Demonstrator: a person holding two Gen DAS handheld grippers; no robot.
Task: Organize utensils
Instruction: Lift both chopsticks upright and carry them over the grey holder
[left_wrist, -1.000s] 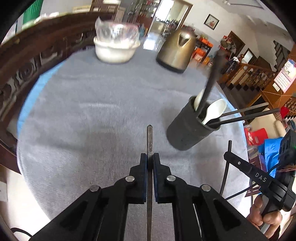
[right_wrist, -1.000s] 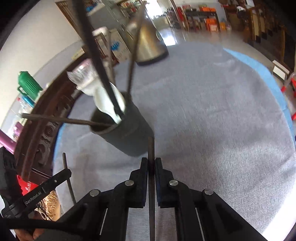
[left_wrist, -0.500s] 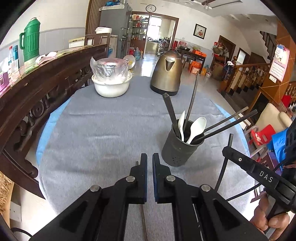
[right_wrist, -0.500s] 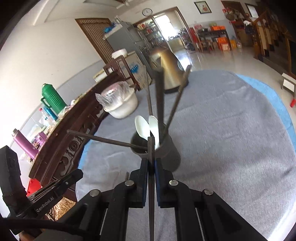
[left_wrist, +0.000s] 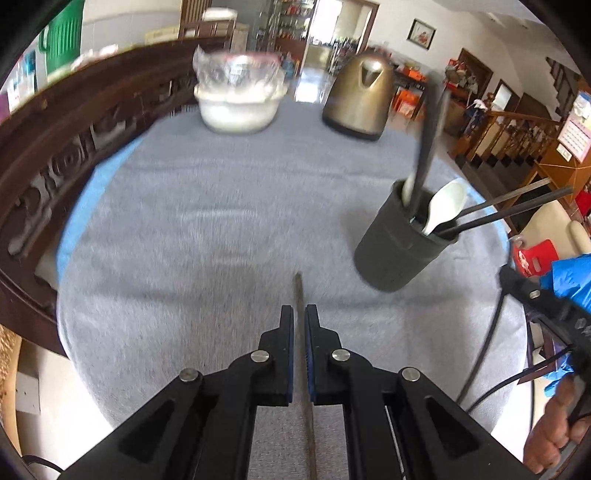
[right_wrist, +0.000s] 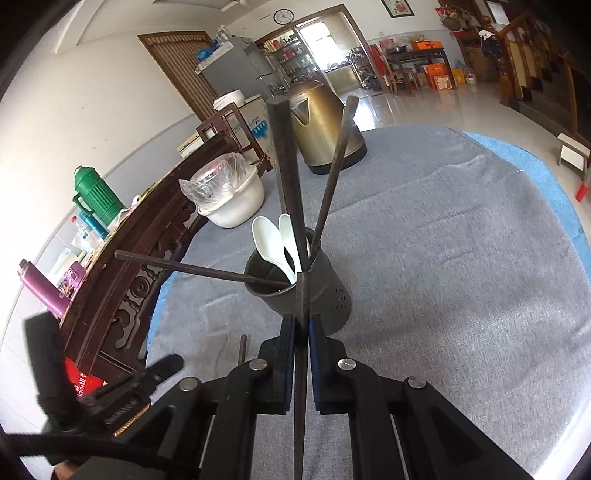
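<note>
Left tool (left_wrist: 299, 314): jaws closed to a narrow slit on one thin dark square-section chopstick (left_wrist: 300, 295), its tip projecting a short way ahead of the pads over the grey cloth-covered round worktop (left_wrist: 207, 206). This view is motion-blurred; contact between tip and cloth cannot be confirmed.

Far left on the worktop stands a white bowl covered in clear plastic film (left_wrist: 240, 107); right of it, a bronze-coloured metal kettle (left_wrist: 360, 99). Neither belongs to the job.

Further right, near the worktop's right edge, stands the dark cylindrical utensil holder (left_wrist: 399, 251), already containing white plastic spoons (left_wrist: 445, 206) and several dark chopsticks splayed outward.

Right tool (right_wrist: 302, 321): likewise closed, on a second dark chopstick (right_wrist: 301, 295) whose tip lies just in front of the holder's near wall as seen from that wrist.

Handling assessment: the sticks appear light, rigid and smooth, so liable to pivot or slip between the pads. A hold nearer mid-length would steady them. The holder looks light and top-heavy with splayed contents; a sideways knock at its rim could tip it.
</note>
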